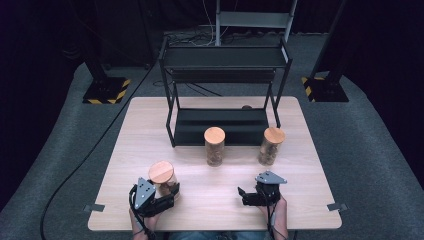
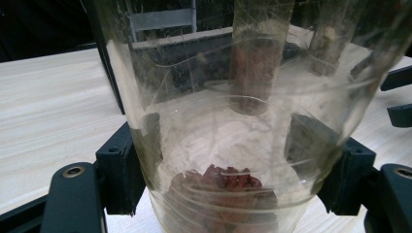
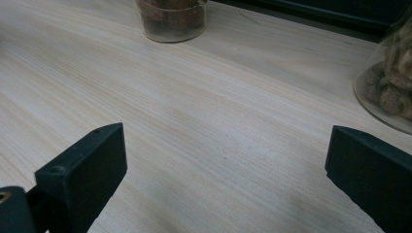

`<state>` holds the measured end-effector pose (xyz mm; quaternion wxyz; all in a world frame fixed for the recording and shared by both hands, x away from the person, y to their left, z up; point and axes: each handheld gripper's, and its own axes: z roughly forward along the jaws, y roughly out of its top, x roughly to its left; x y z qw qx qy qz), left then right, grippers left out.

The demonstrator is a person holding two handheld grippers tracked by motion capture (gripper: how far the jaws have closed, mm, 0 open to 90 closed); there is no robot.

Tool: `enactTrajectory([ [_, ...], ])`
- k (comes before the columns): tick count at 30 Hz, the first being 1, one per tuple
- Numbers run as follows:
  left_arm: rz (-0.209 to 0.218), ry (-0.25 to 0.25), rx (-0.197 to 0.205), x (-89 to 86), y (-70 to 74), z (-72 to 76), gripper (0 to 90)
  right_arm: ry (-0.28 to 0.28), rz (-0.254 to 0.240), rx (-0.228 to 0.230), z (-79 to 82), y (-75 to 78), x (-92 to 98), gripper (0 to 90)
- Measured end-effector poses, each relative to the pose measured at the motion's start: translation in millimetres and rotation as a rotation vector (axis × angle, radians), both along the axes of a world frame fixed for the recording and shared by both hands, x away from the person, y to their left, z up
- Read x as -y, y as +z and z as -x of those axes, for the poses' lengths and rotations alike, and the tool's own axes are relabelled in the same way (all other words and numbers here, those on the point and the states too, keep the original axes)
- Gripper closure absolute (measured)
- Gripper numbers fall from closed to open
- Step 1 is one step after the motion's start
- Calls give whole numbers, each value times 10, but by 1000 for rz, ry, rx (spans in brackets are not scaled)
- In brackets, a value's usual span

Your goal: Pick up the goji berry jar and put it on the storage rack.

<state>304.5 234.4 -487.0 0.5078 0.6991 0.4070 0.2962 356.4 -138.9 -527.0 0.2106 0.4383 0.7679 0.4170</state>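
Left gripper [image 1: 171, 192] fingers [image 2: 127, 167] squeezed on glass jar [image 1: 163, 178] near tabletop [image 1: 210, 192] front-left corner; right gripper [image 1: 243, 195] fingers wide apart, holding nothing.

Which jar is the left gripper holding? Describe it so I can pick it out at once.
Start at the black two-tier rack at the table's far side, then come to the near left edge. There the left gripper is shut on a clear jar with a wooden lid. The other two jars stand free, right before the rack.

The wooden table [image 1: 200, 112] bears a black rack [image 1: 222, 125] and three cork-lidded jars [image 1: 214, 146].
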Motion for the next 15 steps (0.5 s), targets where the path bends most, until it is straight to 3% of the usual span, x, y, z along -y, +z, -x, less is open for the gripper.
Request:
enactTrajectory([
  [15,2,-15,5,42,54,-115,250,-1,-3,-5,-6,-1,4,3],
])
